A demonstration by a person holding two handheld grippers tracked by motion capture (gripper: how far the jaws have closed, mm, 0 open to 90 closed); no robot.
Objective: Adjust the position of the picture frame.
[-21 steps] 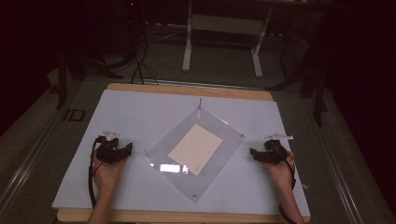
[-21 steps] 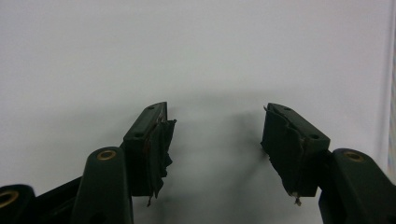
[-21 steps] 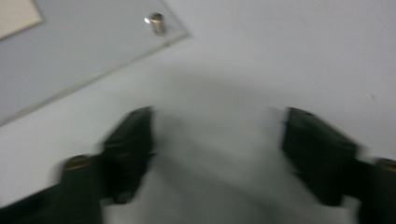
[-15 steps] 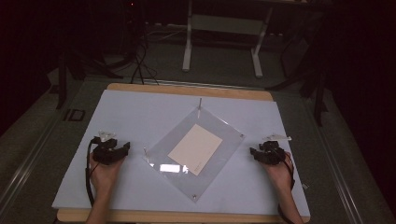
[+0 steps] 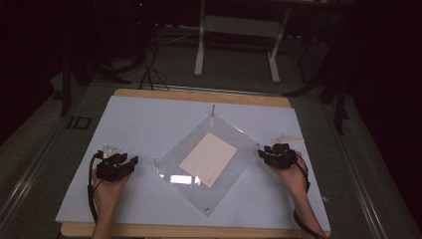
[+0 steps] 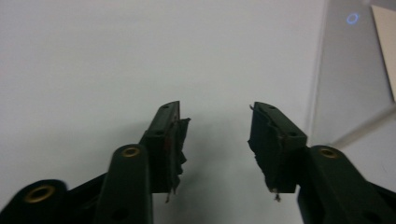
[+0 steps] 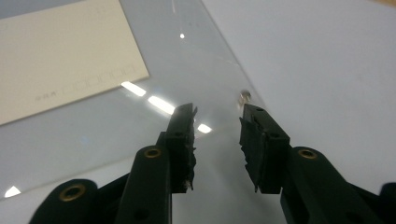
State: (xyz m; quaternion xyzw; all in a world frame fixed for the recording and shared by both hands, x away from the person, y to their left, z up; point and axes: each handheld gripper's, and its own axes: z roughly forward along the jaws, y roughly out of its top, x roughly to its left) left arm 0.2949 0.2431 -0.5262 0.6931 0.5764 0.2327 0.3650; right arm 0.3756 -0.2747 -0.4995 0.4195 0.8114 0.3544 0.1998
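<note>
A clear square plate (image 5: 209, 164) lies cornerwise on the white sheet, with a cream card (image 5: 209, 158) in its middle. Small metal posts stand at its corners, one at the far corner (image 5: 213, 112). My left gripper (image 5: 132, 162) rests open on the sheet, just left of the plate's left corner. In the left gripper view its jaws (image 6: 217, 114) hold nothing, and the plate's edge (image 6: 345, 70) lies to their right. My right gripper (image 5: 261, 153) is open at the plate's right corner. Its jaws (image 7: 217, 112) reach over the plate's edge, with the corner post (image 7: 244, 96) just beyond the right jaw.
The white sheet (image 5: 149, 124) covers a wooden table (image 5: 199, 95). A small white piece (image 5: 288, 137) lies behind the right gripper. Beyond the table's far edge are a metal stand (image 5: 236, 45), cables and a dark floor.
The right gripper has slid left, closer to the plate's right corner. The left gripper has drifted slightly toward the near edge. The plate and card have not moved.
</note>
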